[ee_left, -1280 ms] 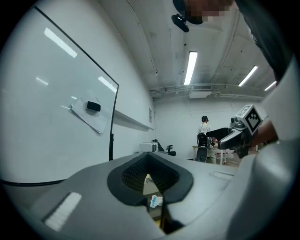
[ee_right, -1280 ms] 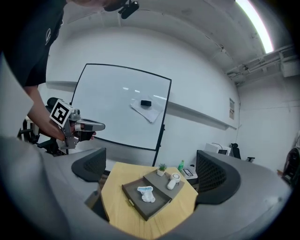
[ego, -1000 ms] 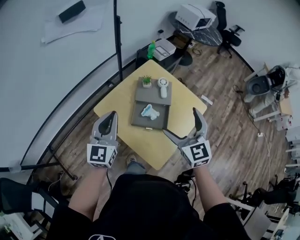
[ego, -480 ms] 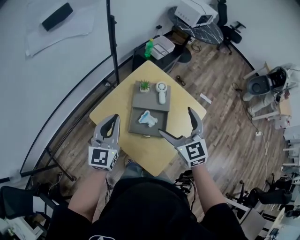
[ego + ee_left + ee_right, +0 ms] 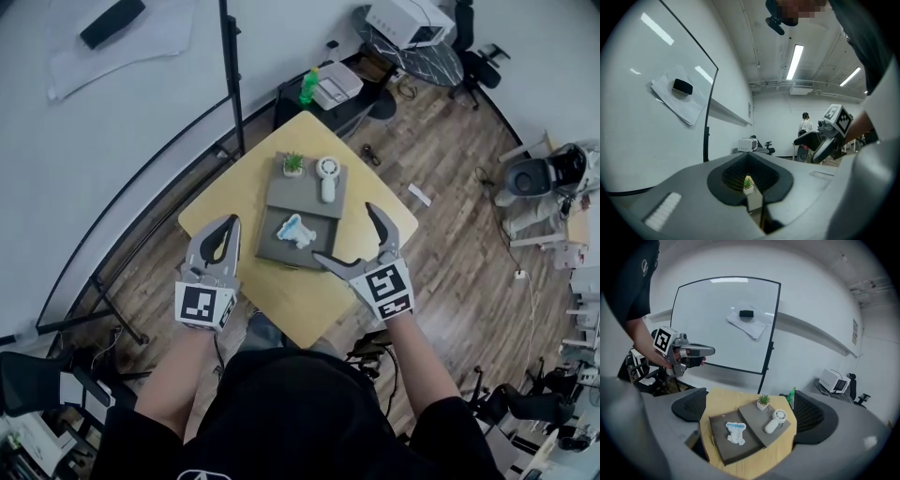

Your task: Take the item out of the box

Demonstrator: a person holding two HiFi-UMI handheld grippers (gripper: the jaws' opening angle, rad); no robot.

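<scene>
Two grippers hang over the near edge of the yellow table (image 5: 281, 305), both well short of the work. The left gripper (image 5: 225, 230) has its jaws pressed together with nothing between them. The right gripper (image 5: 350, 236) has its jaws spread wide and is empty too, aimed toward the grey box (image 5: 319, 248).

That box lies open on the table, and the item (image 5: 295, 228), a soft white and pale-blue bundle, sits loose near the middle of its shallow tray. Past it, what I take to be the lid (image 5: 295, 195) is folded flat, with a small potted plant (image 5: 293, 163) and a white handheld fan (image 5: 326, 178) resting on it.

From where I stand, the trouble looks likely to come from the item's softness. If the right jaws close on only an edge or a top fold, it could unroll or slip free on the way up. Nothing is holding the box down either, so a jaw tip that catches the tray wall could drag or tip it. That would jostle the plant and fan on the lid. A reach that overshoots the tray could knock them directly.
</scene>
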